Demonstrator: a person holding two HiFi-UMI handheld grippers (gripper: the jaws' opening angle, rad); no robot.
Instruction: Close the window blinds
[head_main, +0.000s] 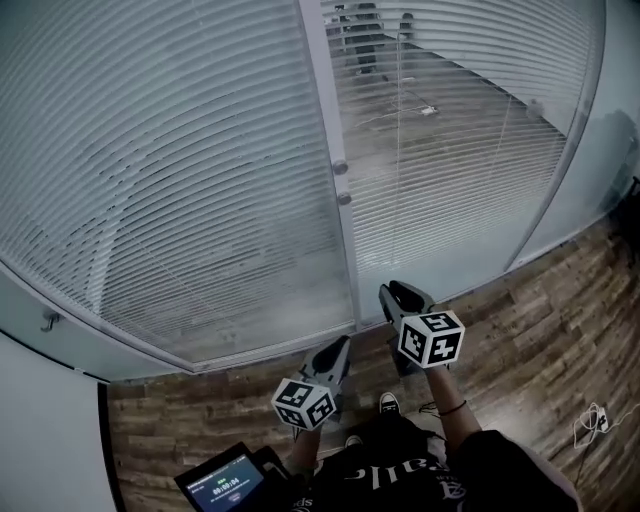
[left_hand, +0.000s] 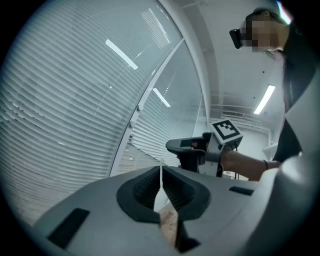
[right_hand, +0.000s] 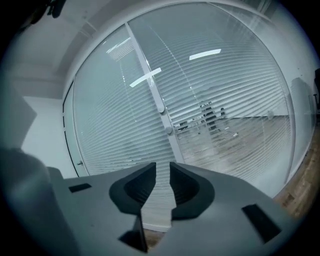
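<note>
White slatted blinds hang behind a glass wall. The left panel (head_main: 180, 180) (right_hand: 115, 125) has its slats nearly flat shut. Through the slats of the right panel (head_main: 450, 170) (right_hand: 235, 125) a room beyond shows. Two round knobs (head_main: 342, 183) (right_hand: 165, 120) sit on the frame post between the panels. My left gripper (head_main: 336, 350) (left_hand: 161, 172) is low in front of the post, jaws together with nothing held. My right gripper (head_main: 400, 294) (right_hand: 162, 170) is just right of it and a little higher, short of the glass. Its jaws stand slightly apart with nothing between them. The left gripper view also shows the right gripper (left_hand: 187, 146).
A wood floor (head_main: 540, 330) runs along the foot of the glass. A small lit screen (head_main: 225, 483) sits at the bottom left and a loose cable (head_main: 592, 420) lies on the floor at the right. A white wall (head_main: 40, 430) meets the glass on the left.
</note>
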